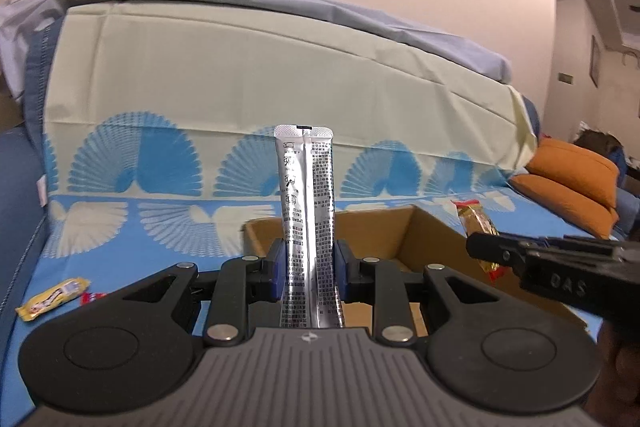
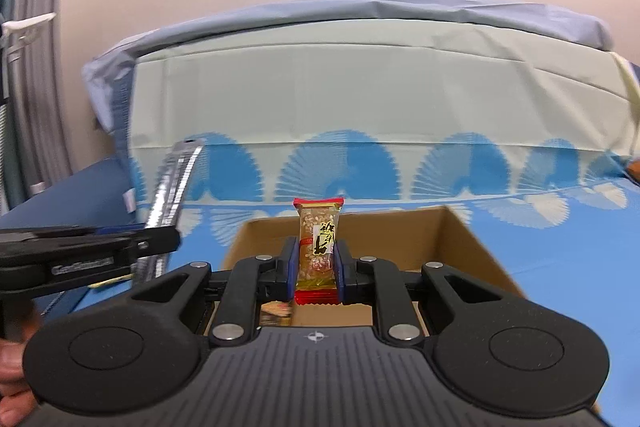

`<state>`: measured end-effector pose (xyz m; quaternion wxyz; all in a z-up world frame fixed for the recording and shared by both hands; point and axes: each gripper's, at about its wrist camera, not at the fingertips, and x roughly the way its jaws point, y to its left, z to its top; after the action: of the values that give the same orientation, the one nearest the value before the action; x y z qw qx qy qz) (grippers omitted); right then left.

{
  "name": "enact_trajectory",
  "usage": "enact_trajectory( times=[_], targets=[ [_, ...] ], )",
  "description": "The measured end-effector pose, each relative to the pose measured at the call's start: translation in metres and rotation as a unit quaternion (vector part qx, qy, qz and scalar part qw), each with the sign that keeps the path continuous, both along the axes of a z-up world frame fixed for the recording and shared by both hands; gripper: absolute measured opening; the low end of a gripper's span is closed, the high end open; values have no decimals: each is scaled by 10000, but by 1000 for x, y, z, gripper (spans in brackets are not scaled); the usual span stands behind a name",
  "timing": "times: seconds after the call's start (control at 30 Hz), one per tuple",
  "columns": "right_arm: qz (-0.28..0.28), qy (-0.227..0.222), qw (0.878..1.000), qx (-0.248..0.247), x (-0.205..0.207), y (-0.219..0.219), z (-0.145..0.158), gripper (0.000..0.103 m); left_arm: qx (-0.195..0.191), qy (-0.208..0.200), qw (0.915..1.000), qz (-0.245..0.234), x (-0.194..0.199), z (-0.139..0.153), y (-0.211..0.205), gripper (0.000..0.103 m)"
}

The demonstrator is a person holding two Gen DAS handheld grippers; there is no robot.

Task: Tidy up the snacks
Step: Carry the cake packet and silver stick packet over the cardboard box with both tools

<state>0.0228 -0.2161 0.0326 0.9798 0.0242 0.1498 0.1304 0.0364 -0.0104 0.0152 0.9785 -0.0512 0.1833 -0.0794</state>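
My left gripper (image 1: 310, 269) had its fingers clamped on a silver stick pack (image 1: 307, 211), frame centre; my right gripper (image 2: 317, 269) pinched a peanut bar (image 2: 319, 247) over the cardboard box (image 2: 460, 239). The tall pack could have pivoted and missed the box.

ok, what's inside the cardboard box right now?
In the right wrist view, the cardboard box shows one small packet on its bare floor near the front wall. The right gripper and its snack bar cover the rest of the floor.
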Motion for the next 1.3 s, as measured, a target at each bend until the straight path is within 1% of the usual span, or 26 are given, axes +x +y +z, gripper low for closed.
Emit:
enact_trajectory(
  times=[0.23, 0.43, 0.67, 1.3],
  targets=[
    [-500, 149, 9985, 157, 10, -33, -7, 19, 93, 35, 9995, -310, -1, -8, -29, 28],
    [-718, 178, 9971, 152, 12, -45, -12, 19, 170, 53, 9983, -554, -1, -14, -50, 28],
    [-794, 172, 9966, 147, 12, -50, -13, 19, 285, 137, 9965, -770, 0, -23, -64, 28],
    [-852, 123, 9962, 138, 9, -48, -13, 19, 245, 187, 9963, -797, 6, -24, -66, 28]
  ],
)
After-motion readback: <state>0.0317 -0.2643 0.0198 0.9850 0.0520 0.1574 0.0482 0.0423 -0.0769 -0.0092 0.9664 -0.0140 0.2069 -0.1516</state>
